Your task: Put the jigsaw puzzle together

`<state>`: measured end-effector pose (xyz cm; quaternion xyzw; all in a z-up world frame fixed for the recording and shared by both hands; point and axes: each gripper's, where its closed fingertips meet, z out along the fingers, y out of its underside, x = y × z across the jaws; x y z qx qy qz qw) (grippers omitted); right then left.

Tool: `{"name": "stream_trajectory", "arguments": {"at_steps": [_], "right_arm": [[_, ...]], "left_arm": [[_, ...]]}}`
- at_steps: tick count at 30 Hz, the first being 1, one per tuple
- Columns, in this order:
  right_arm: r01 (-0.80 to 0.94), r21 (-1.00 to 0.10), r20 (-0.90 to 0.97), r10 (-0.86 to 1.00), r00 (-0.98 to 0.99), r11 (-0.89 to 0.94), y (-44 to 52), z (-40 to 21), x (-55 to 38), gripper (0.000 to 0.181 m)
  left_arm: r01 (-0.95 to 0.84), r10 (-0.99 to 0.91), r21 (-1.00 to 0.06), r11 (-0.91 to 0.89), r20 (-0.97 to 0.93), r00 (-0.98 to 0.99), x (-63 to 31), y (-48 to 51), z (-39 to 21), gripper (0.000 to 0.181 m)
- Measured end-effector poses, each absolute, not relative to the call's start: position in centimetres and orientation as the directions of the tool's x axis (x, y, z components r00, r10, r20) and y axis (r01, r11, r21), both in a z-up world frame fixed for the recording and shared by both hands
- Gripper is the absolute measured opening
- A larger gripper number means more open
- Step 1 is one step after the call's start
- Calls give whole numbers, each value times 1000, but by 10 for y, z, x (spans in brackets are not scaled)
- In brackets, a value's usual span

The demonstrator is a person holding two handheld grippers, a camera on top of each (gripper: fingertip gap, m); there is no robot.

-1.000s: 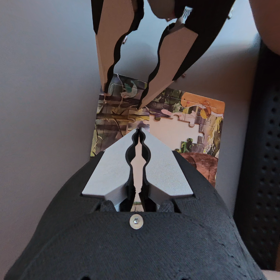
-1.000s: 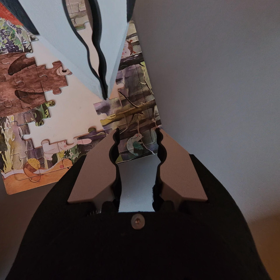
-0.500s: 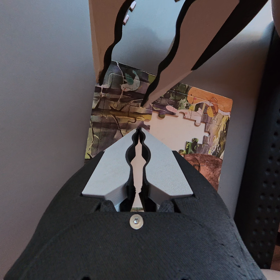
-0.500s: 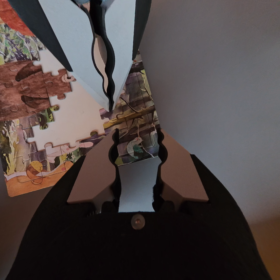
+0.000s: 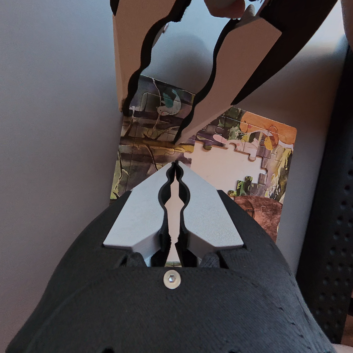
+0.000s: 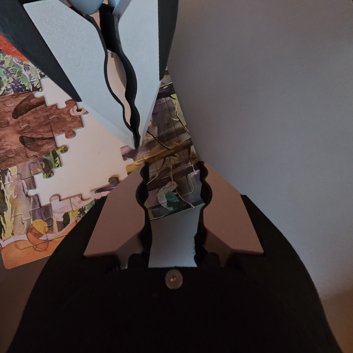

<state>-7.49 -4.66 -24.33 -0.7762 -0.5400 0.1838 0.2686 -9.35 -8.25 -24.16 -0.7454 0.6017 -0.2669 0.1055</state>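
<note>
The jigsaw puzzle [image 5: 267, 137] lies flat on a grey table, with a white unfilled gap [image 5: 225, 168] in its middle. It also shows in the right wrist view [image 6: 34, 129], with the gap [image 6: 91, 152]. My left gripper [image 5: 175, 162] is shut, and its tip rests on the puzzle at the gap's edge, near the tree branch picture. It comes in from the top of the right wrist view [image 6: 136, 147]. My right gripper [image 6: 173, 166] is open and empty over the puzzle's bird corner. It also shows at the top of the left wrist view [image 5: 150, 126].
The grey table [image 6: 267, 114] surrounds the puzzle. A black perforated object [image 5: 340, 172] stands along the right side in the left wrist view. Part of a hand [image 5: 225, 7] shows at the top there. Left tips and right tips are each some 12 cm from the jigsaw puzzle [image 5: 267, 137]. My right wrist view [image 6: 44, 233] looks at it from another angle.
In the right wrist view the shut left gripper's tip has moved along the puzzle toward the right gripper. The right gripper has shifted only slightly. Neither gripper's jaws have changed.
</note>
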Motion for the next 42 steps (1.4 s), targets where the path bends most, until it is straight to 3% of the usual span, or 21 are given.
{"name": "stream_trajectory", "arguments": {"at_steps": [16,20,24,28,31,33,37,42], "right_arm": [[704,-675,20,948,316,-221,-46,-241,-75,54],[634,-760,91,943,320,-142,-40,-199,-73,54],[580,-804,181,875,449,-132,-29,-132,-31,53],[584,-753,188,751,633,-304,-37,-100,56,53],[518,-764,201,621,758,-385,-52,-77,121,53],[456,-783,190,536,823,-423,-68,-66,159,52],[363,-741,174,361,916,-565,-103,-78,233,53],[280,-662,72,313,947,-695,-128,-119,266,54]], "left_arm": [[-829,-944,-487,-275,299,137,-93,-82,-242,0],[-798,-960,-547,-251,245,135,-93,-74,-228,0],[-665,-973,-710,-230,182,142,-94,-61,-173,0],[-461,-986,-880,-115,45,162,-107,-53,-95,1],[-288,-975,-958,6,-70,210,-125,-54,-38,15],[-170,-953,-982,78,-124,277,-140,-54,-7,23],[49,-899,-972,229,-192,395,-172,-62,40,23],[114,-914,-978,176,-119,388,-192,-72,62,29]]}}
